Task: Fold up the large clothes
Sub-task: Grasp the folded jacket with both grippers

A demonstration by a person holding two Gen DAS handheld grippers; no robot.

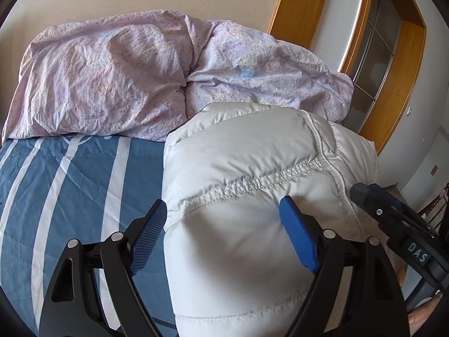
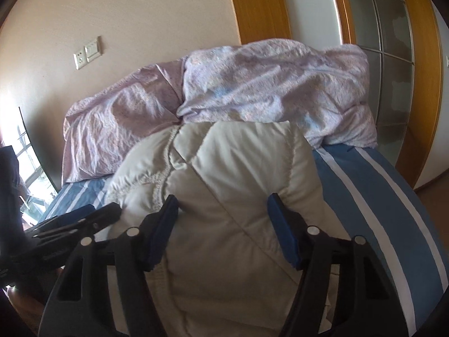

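Observation:
A white puffy down jacket lies folded into a thick bundle on the blue striped bed sheet. My left gripper is open, its jaws wide apart over the bundle's near left part. One blue pad hangs off the jacket's left edge; the other presses on the fabric. In the right wrist view the same jacket fills the middle. My right gripper is open, both blue pads resting on top of the bundle. The right gripper shows at the jacket's right edge in the left wrist view.
A crumpled lilac duvet is heaped along the head of the bed against the beige wall. A wood-framed glass door stands to the right. The left gripper's tool shows at the left in the right wrist view. The sheet runs right of the jacket.

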